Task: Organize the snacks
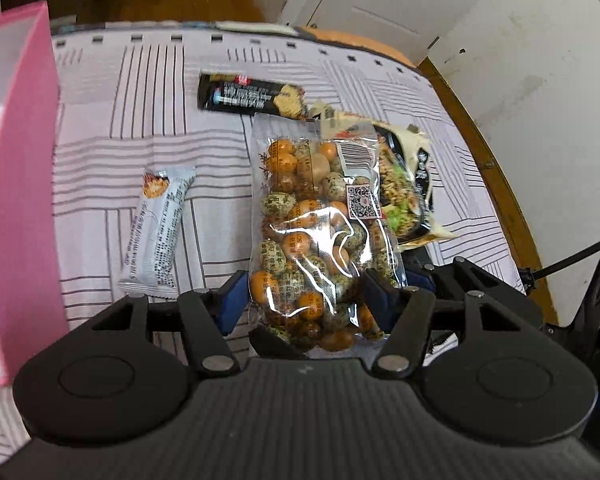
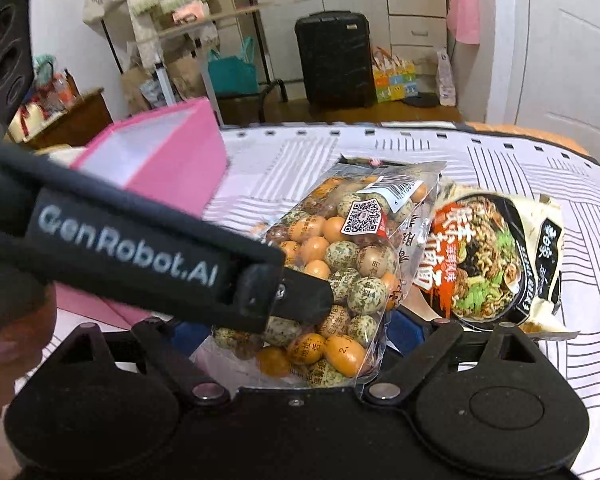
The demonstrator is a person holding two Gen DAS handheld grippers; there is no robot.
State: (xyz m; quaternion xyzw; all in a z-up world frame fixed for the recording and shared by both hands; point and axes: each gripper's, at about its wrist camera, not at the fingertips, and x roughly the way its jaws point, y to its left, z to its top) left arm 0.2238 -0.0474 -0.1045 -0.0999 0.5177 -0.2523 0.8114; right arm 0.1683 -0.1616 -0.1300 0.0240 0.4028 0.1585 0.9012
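Observation:
A clear bag of orange and speckled coated nuts (image 1: 316, 224) lies between the fingers of my left gripper (image 1: 304, 296), which is shut on its near end. In the right wrist view the same nut bag (image 2: 340, 272) sits between the fingers of my right gripper (image 2: 296, 332); those fingers also press its sides. The left gripper's arm crosses that view from the left. A noodle packet (image 2: 492, 264) lies right of the bag, also in the left wrist view (image 1: 404, 188). A white snack bar (image 1: 160, 224) and a black snack bar (image 1: 248, 96) lie on the bed.
A pink box (image 1: 24, 184) stands open at the left, also in the right wrist view (image 2: 168, 156). The striped bedsheet (image 1: 140, 92) covers the surface. A wooden bed edge (image 1: 500, 184) runs along the right. A black suitcase (image 2: 332, 60) and bags stand beyond the bed.

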